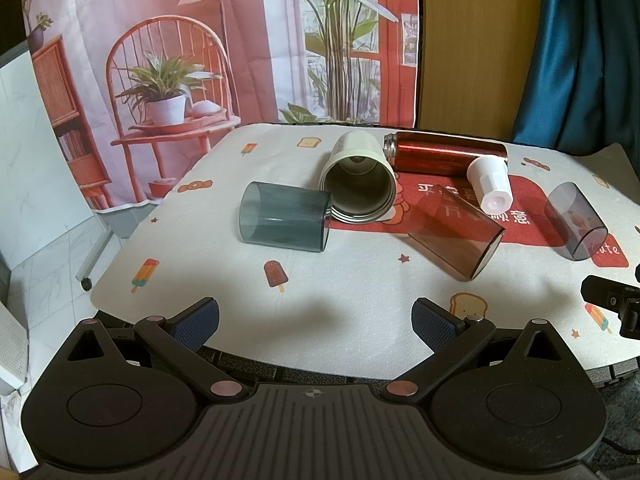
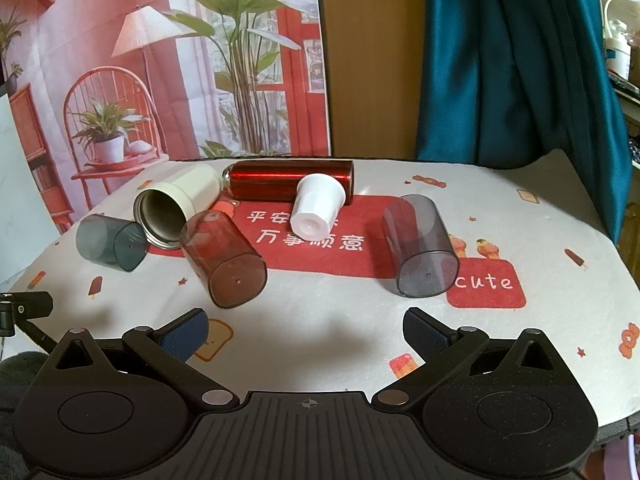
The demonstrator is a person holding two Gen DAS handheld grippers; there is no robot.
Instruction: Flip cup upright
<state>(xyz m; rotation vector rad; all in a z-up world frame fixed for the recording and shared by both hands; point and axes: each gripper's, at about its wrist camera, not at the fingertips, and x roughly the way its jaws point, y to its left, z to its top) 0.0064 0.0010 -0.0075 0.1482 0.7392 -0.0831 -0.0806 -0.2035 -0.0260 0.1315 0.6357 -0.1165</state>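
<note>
Several cups lie on their sides on the table. A blue-grey clear cup (image 1: 285,217) (image 2: 110,242) is at the left. A cream steel-lined cup (image 1: 358,178) (image 2: 176,206) lies behind it, mouth towards me. A brown clear cup (image 1: 456,232) (image 2: 224,258) is in the middle, a grey clear cup (image 1: 576,222) (image 2: 420,246) at the right. A small white cup (image 1: 490,184) (image 2: 318,210) leans on a red metal bottle (image 1: 444,154) (image 2: 288,180). My left gripper (image 1: 316,320) and right gripper (image 2: 306,330) are open, empty, at the near table edge.
The table carries a white patterned cloth (image 1: 340,320) (image 2: 320,320) with a red centre patch. A printed backdrop (image 1: 200,40) hangs behind, a teal curtain (image 2: 512,60) at the back right. Part of the other gripper shows at each view's edge (image 1: 612,304) (image 2: 24,306).
</note>
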